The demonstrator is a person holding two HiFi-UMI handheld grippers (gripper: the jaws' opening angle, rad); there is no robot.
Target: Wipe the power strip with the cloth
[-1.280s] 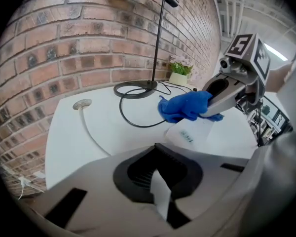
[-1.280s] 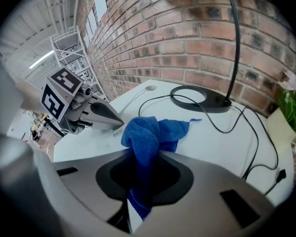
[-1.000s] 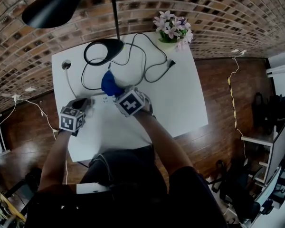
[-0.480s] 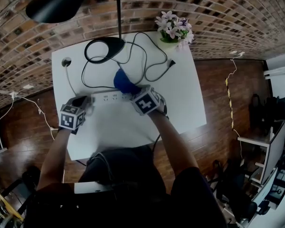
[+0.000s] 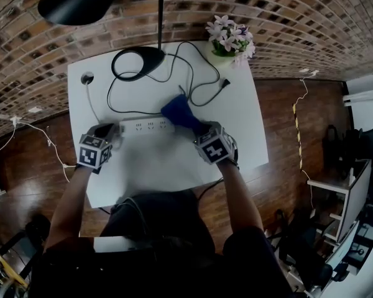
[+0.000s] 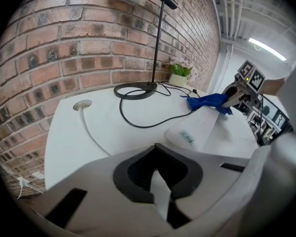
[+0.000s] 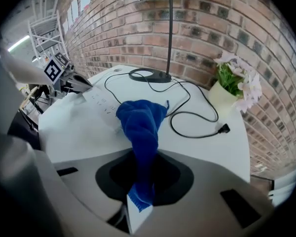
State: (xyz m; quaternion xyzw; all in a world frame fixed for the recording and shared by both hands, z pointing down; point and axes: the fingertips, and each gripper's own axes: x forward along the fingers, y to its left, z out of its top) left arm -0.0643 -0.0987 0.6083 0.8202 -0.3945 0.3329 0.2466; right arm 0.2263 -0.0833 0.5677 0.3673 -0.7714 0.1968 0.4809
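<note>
The left gripper (image 5: 107, 131) has its jaws together, tips down on the white table (image 5: 236, 123) right at the left end of the power strip (image 5: 147, 126); the left gripper view shows a thin white sliver between the tips, and whether that is the strip's cord cannot be told. From this gripper the strip runs straight ahead and away. The left forearm reaches in from the lower left of the head view, with the gripper slanted forward and down and its marker cube facing up. At the strip's far end from that gripper lies the blue cloth (image 5: 180, 112). The right gripper (image 5: 199, 130) is clamped on the cloth's tail, and the bunched body of the cloth spills out just ahead of its jaws and rests over the strip's right end. The right arm is stretched forward from the body with a bare forearm, and its gripper is tipped steeply down, pointing along the strip toward the left gripper. Beyond the cloth from the right gripper lies a looping black cable (image 7: 187, 113), with a desk lamp (image 7: 150, 75) base farther ahead and potted flowers (image 7: 232, 85) ahead to its right
</note>
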